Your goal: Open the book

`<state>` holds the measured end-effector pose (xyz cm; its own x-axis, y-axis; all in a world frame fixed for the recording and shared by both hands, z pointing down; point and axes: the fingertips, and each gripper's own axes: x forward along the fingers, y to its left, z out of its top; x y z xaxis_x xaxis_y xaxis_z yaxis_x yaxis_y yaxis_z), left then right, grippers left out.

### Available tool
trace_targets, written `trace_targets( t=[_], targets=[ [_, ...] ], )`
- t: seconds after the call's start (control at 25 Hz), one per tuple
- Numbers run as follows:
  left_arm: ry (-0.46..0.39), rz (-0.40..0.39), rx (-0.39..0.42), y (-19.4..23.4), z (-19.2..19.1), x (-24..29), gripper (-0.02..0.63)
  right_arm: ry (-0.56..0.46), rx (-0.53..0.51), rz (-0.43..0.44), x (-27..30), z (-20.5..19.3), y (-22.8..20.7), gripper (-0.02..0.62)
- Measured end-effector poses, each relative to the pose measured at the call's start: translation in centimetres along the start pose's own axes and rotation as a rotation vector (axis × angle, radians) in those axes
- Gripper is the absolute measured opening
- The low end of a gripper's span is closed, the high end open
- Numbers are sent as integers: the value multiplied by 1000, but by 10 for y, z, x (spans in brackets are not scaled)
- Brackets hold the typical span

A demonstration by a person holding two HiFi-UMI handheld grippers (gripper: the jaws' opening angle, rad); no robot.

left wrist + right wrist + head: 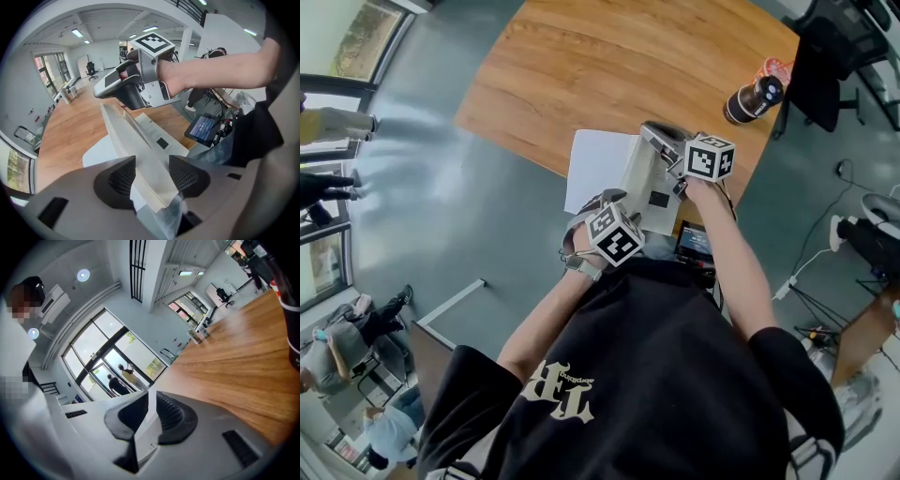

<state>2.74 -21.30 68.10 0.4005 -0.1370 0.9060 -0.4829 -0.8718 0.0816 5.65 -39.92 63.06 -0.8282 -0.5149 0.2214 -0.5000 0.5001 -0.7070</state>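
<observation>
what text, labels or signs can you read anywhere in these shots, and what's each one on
No text reads clearly.
t-shirt: large pale gothic letters, not surely legible.
book: small print and a black square on its cover, too small.
small screen: blue display, blurred.
bottle: label too small.
marker cubes: black-and-white patterns, no words.

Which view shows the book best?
Left gripper view: the book runs along the middle, page block and cover spread apart. Head view: mostly covered, one white page showing. Right gripper view: only one sheet's edge, close up.
</observation>
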Motion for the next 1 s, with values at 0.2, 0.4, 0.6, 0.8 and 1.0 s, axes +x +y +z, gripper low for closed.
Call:
trace_targets(
  t=[0.2,0.4,0.6,0.8,1.0],
  targets=[
    [26,15,-36,14,-15,6,229,71,-17,4,9,-20,3,26],
    [40,33,-79,29,-31,7,229,134,4,5,10,-42,2,26],
    [62,53,-135,46,-54,7,229,172,17,59,8,-59,13,26],
    [93,97,-184,72,-82,5,229,243,-23,17,5,-80,4,26],
    [132,138,-216,93,-109,1,229,335,-54,-17,2,-105,-2,26]
  ],
)
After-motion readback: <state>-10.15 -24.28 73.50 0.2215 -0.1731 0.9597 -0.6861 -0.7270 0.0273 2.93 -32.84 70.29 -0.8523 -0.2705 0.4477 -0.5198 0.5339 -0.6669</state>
